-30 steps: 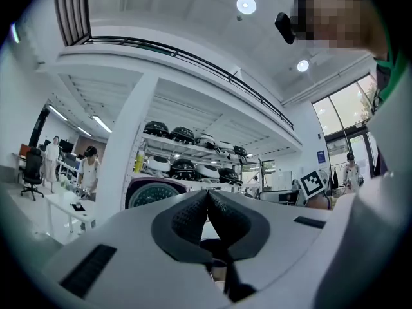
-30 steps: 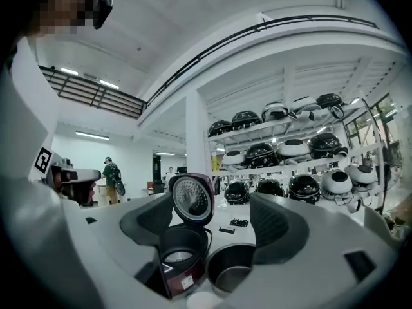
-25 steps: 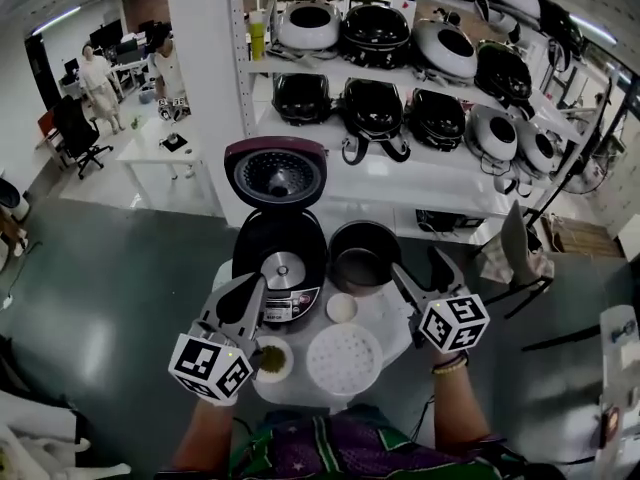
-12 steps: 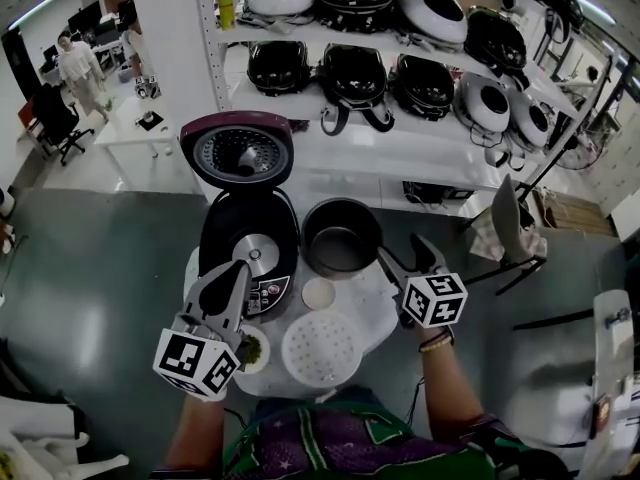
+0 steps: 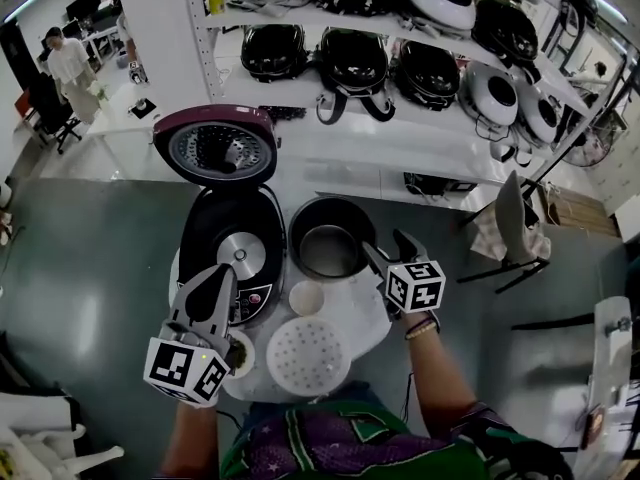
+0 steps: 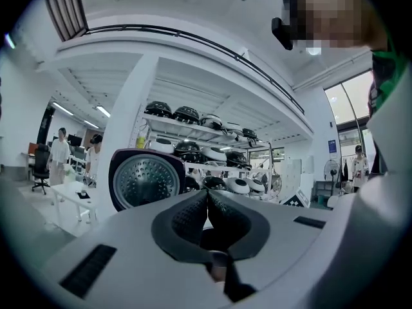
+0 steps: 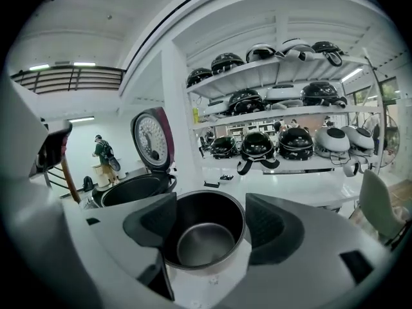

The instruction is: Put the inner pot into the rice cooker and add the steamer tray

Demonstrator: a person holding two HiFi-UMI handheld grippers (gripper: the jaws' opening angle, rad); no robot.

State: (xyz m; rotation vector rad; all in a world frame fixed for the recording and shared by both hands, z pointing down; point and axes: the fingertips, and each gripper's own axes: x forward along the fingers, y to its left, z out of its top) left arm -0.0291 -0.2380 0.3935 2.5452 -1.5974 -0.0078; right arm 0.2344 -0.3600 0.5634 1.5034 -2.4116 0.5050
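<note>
The right tool has its jaws spread wide, though they have just been closing a little. The inner pot stands on the table just ahead of and below its tips, framed between the two jaws, with neither pad pressing on it. To that tool's left, past the pot, the rice cooker sits with its lid raised and its heating plate showing. The left tool has its jaws pressed together on nothing. It hangs over the cooker's front panel, with a small bowl of greens under its body. Between the two tools, nearer the person, lie the white steamer tray and a small white dish. Beyond the pot a shelf carries more cookers.
</note>
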